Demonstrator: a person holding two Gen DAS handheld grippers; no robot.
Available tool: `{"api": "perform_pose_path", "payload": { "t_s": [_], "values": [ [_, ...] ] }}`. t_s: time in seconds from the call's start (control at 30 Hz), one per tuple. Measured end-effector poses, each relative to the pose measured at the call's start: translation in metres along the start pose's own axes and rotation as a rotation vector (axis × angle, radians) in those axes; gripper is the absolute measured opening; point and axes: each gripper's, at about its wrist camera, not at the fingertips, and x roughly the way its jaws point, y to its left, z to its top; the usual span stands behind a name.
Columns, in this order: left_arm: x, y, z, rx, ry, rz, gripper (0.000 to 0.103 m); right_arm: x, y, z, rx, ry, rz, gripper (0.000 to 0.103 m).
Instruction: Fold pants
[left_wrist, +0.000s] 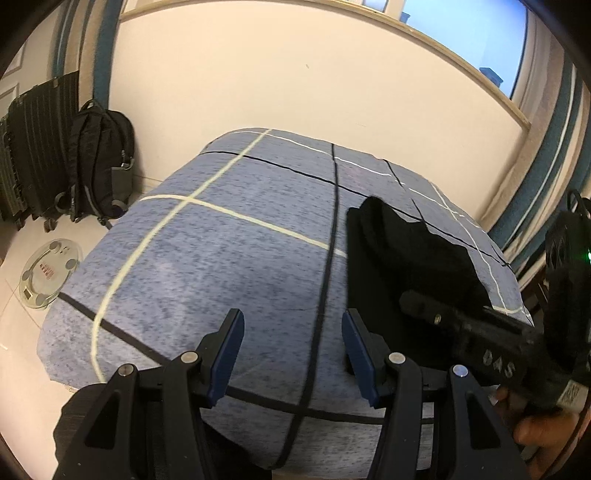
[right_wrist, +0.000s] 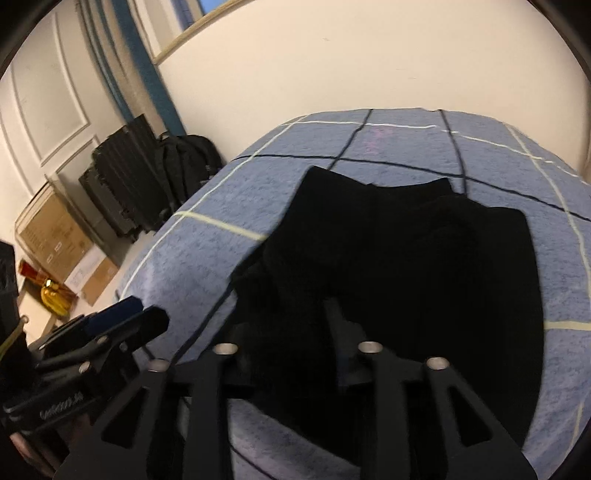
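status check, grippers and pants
Left gripper open over bare bedspread. Right gripper over pants, grip unclear. Pants bunched, unfolded. Nothing in the way.

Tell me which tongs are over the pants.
The right tongs, partly open over the black pants; the left tongs hover open above bare bedspread.

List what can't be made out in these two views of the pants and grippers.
- Right wrist view: right gripper fingertips merge into the black pants; open or shut unclear.
- Same view: pants' folds lost in darkness and blur.
- Left wrist view: the right gripper's body covers the pants' near part.
- Left gripper: open.
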Motion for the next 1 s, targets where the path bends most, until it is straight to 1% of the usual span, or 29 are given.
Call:
{"api": "perform_pose_path", "payload": {
  "t_s": [0.03, 0.1, 0.2, 0.23, 0.3, 0.37, 0.4, 0.43, 0.47, 0.5, 0.53, 0.57, 0.63, 0.7, 0.77, 0.87, 0.9, 1.0],
  "values": [
    [0.001, 0.002, 0.001, -0.005, 0.000, 0.004, 0.058, 0.001, 0.003, 0.000, -0.005, 0.003, 0.012, 0.052],
    [0.000, 0.005, 0.003, -0.010, -0.004, 0.012, 0.058, -0.003, 0.010, -0.001, -0.031, -0.009, 0.031, 0.052],
    [-0.003, 0.006, 0.006, -0.014, -0.013, 0.016, 0.058, -0.018, 0.012, -0.003, -0.041, -0.035, 0.128, 0.052],
    [-0.005, 0.005, 0.007, -0.013, -0.017, 0.015, 0.058, -0.029, 0.010, -0.004, -0.036, -0.066, 0.152, 0.052],
    [-0.006, 0.001, 0.009, -0.004, -0.024, 0.010, 0.058, -0.045, 0.001, -0.007, -0.016, -0.118, 0.158, 0.052],
    [-0.008, -0.007, 0.013, 0.010, -0.032, -0.002, 0.058, -0.058, -0.013, -0.012, 0.024, -0.156, 0.133, 0.050],
    [-0.009, -0.012, 0.015, 0.019, -0.035, -0.014, 0.058, -0.062, -0.022, -0.015, 0.050, -0.166, 0.106, 0.044],
    [-0.010, -0.018, 0.017, 0.029, -0.038, -0.032, 0.058, -0.064, -0.035, -0.019, 0.085, -0.164, 0.069, 0.036],
    [-0.009, -0.025, 0.019, 0.038, -0.039, -0.050, 0.058, -0.062, -0.045, -0.024, 0.112, -0.146, 0.049, 0.033],
    [-0.009, -0.033, 0.021, 0.048, -0.039, -0.072, 0.058, -0.058, -0.055, -0.030, 0.140, -0.114, 0.033, 0.029],
    [-0.007, -0.042, 0.023, 0.060, -0.038, -0.097, 0.058, -0.051, -0.064, -0.037, 0.163, -0.063, 0.028, 0.023],
    [-0.006, -0.051, 0.025, 0.072, -0.035, -0.118, 0.058, -0.047, -0.067, -0.043, 0.162, -0.035, 0.047, 0.023],
    [-0.002, -0.070, 0.029, 0.102, -0.030, -0.156, 0.058, -0.052, -0.063, -0.049, 0.118, -0.035, 0.097, 0.023],
    [0.003, -0.086, 0.034, 0.137, -0.035, -0.177, 0.058, -0.058, -0.062, -0.048, 0.100, -0.041, 0.161, 0.023],
    [0.010, -0.095, 0.040, 0.156, -0.034, -0.188, 0.058, -0.062, -0.073, -0.045, 0.112, -0.067, 0.163, 0.023],
    [0.027, -0.105, 0.049, 0.170, -0.006, -0.179, 0.058, -0.065, -0.102, -0.032, 0.184, -0.106, 0.156, 0.023],
    [0.033, -0.108, 0.052, 0.173, 0.002, -0.178, 0.058, -0.063, -0.108, -0.024, 0.192, -0.110, 0.146, 0.023],
    [0.048, -0.116, 0.058, 0.192, 0.017, -0.189, 0.058, -0.052, -0.121, -0.005, 0.164, -0.084, 0.163, 0.023]
  ]
}}
